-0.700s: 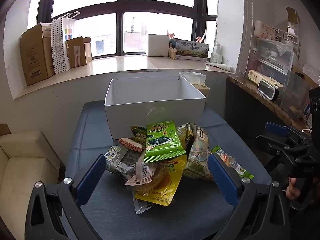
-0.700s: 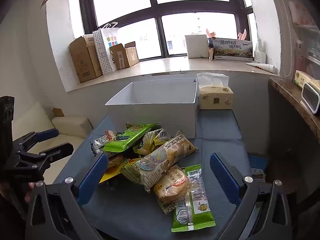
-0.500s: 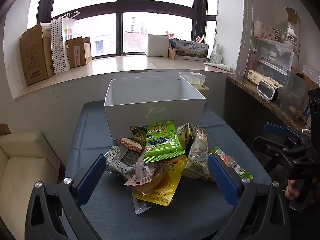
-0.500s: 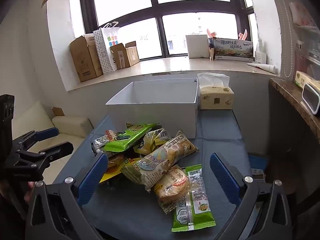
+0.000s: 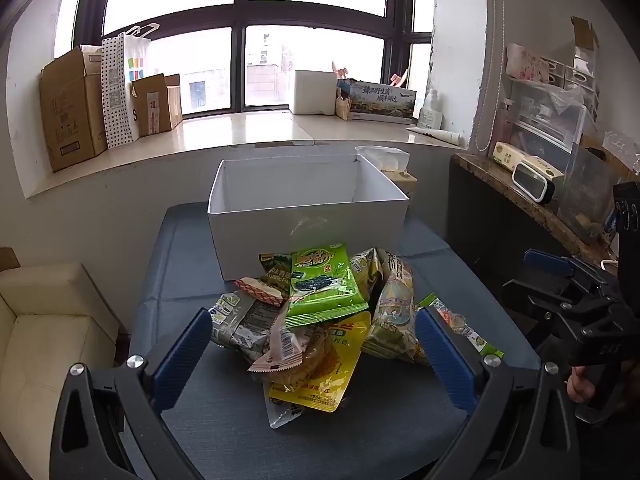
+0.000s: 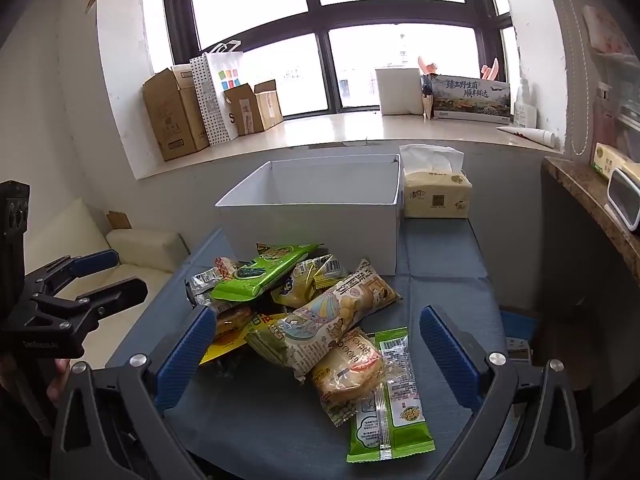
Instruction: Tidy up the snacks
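Sitting untouched at frame centre, the snack pile (image 5: 320,320) is lying on the blue table (image 5: 440,280) just below the white box (image 5: 308,216), which is showing bare inner walls (nothing looks sorted yet, by my judgement). The left gripper (image 5: 312,344) and right gripper (image 6: 316,344) are both gaping wide at the lower frame edge, gripping nothing, touching nothing.

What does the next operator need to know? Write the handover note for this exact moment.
Left gripper: open, empty, hovering before the snack pile.
Right gripper: open, empty, also facing the pile.
White box: behind the pile on the blue table; no snacks visible inside.
Done: nothing packed yet.
Left: every packet, including the green seaweed bag on top and the green wafer pack nearest the right gripper.
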`<state>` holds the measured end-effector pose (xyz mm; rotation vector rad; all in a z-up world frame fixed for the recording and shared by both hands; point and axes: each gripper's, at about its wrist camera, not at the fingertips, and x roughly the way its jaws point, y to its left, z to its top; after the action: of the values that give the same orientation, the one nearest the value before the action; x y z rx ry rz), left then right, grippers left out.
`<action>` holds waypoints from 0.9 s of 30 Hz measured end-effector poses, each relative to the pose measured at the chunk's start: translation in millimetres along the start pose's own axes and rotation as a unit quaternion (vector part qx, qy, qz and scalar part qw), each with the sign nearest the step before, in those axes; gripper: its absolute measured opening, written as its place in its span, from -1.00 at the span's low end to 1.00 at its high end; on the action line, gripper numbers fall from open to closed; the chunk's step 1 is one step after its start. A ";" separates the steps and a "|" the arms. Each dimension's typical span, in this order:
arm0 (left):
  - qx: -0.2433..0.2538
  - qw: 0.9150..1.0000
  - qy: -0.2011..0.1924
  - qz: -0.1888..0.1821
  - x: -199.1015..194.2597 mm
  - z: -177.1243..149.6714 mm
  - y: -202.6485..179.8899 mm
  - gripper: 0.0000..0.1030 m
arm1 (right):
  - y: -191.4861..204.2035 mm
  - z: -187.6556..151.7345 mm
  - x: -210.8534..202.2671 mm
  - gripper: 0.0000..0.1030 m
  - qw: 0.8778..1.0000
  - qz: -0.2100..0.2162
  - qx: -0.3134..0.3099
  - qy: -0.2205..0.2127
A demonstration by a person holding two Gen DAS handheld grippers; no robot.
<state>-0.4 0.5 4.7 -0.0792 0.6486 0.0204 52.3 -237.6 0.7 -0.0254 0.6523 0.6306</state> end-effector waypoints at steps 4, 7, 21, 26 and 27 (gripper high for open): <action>-0.001 1.000 0.000 -0.001 -0.1 -0.7 0.4 1.00 | -0.1 -1.0 0.0 1.00 1.000 0.000 0.000 0.000; -0.001 1.000 0.000 -0.001 -0.2 -1.2 1.1 1.00 | 0.0 -1.2 0.8 1.00 1.000 0.001 0.000 0.001; 0.000 1.000 0.000 0.000 -1.0 -1.6 1.4 1.00 | 0.6 -1.0 1.0 1.00 1.000 0.002 -0.001 0.002; -0.001 1.000 0.001 0.000 -1.2 -1.3 1.8 1.00 | 1.1 -1.6 1.2 1.00 1.000 0.002 0.000 0.003; -0.001 1.000 0.001 0.000 -1.2 -1.2 1.8 1.00 | 1.2 -1.6 1.4 1.00 1.000 0.003 -0.001 0.003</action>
<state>-2.1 2.2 4.3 -0.0805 0.6504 0.0206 51.6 -236.2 -1.2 -0.0268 0.6584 0.6362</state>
